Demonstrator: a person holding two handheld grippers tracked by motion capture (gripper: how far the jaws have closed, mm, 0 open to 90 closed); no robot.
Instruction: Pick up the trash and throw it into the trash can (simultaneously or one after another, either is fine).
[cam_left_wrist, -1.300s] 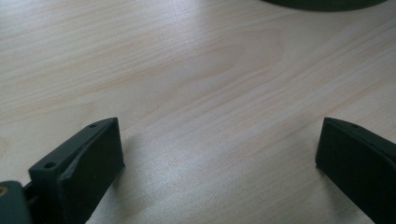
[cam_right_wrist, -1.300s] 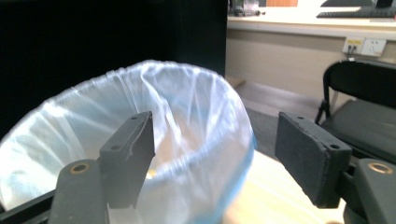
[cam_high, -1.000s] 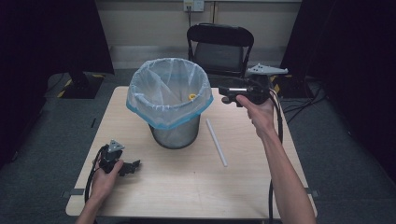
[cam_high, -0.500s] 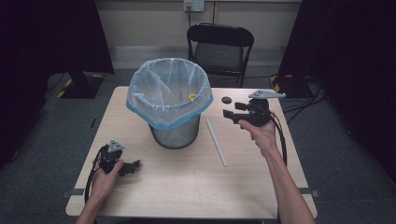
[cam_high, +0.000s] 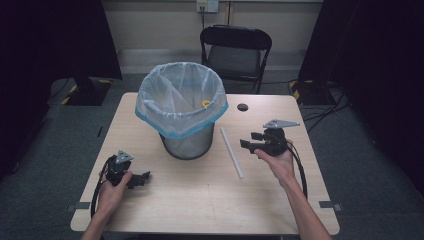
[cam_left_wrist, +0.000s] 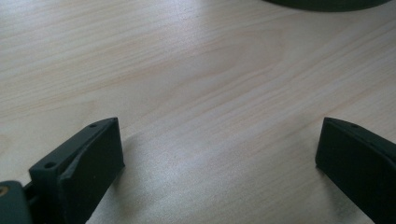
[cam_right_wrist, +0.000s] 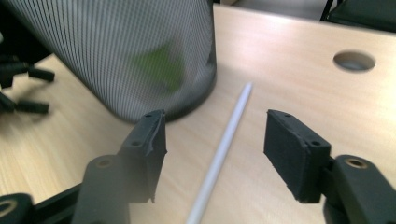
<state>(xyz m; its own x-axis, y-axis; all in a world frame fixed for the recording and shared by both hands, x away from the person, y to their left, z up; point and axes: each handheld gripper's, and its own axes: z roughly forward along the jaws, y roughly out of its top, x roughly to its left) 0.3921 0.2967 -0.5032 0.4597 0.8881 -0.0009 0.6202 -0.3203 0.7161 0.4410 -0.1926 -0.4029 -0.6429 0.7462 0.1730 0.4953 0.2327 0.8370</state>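
Right of centre, high view: right gripper (cam_high: 252, 141) wide open, empty, aimed at white stick (cam_high: 232, 152) flat on table (cam_high: 200, 200) beside mesh bin (cam_high: 182, 107). Lower left: left gripper (cam_high: 141, 178) agape, empty, on bare wood. Risk: thin stick rolling off closing pads; bin nudged, tipped

The right hand-held gripper (cam_high: 252, 140) has drawn back from the bin (cam_high: 182, 107) toward the stick (cam_high: 232, 152).

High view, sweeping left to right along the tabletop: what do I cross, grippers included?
left gripper → mesh waste bin with its blue-edged liner → white straw → right gripper
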